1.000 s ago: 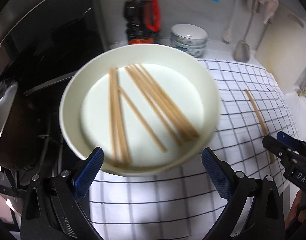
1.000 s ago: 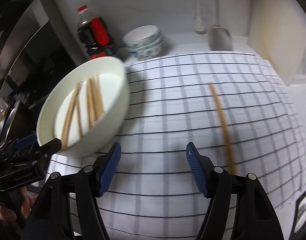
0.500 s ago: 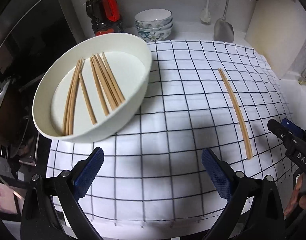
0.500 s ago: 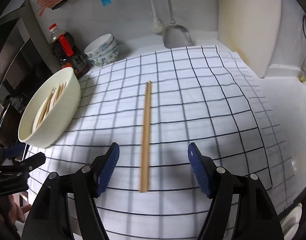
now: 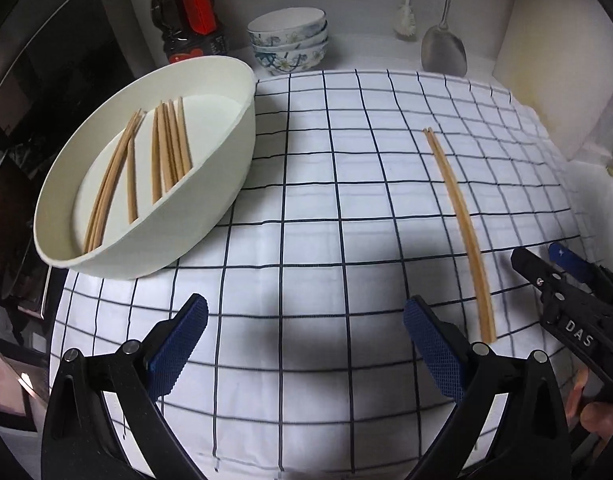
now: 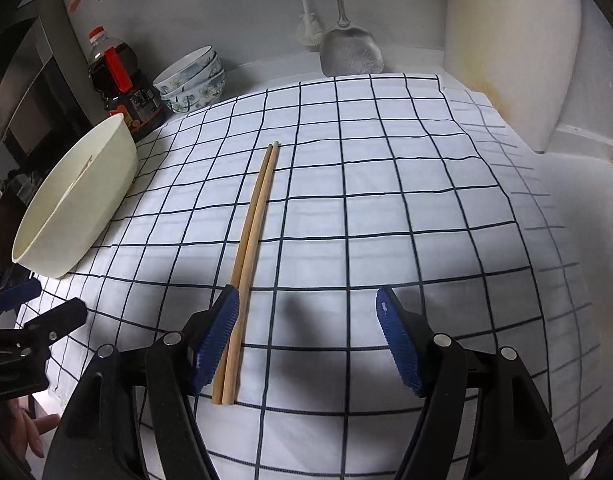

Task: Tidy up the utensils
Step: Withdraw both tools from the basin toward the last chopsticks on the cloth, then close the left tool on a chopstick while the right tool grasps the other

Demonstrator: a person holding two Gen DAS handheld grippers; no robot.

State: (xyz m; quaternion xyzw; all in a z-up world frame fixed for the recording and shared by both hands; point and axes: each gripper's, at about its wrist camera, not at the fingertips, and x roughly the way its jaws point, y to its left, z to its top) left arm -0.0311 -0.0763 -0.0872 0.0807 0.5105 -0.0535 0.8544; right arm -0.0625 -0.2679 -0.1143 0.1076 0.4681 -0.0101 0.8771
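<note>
Nearest, right gripper: jaws standing wide, nothing pressed between the pads, tips hanging over the checked cloth; the near end of a pair of chopsticks is lying just inside its left pad, close beside it, contact not clear. Left gripper: jaws likewise wide and empty, hovering over bare cloth, the pair lying off to its right. Farther left, white basin sitting on the cloth's edge, holding loose chopsticks in a scattered lot. Farthest, along the wall: dark sauce bottle, stacked patterned bowls, hanging spatula. Step in hand, as judged: sorting chopsticks from basin onto cloth, one pair already laid out. Next move is likely calling for the left gripper reaching into the basin, narrowing onto a single stick.
</note>
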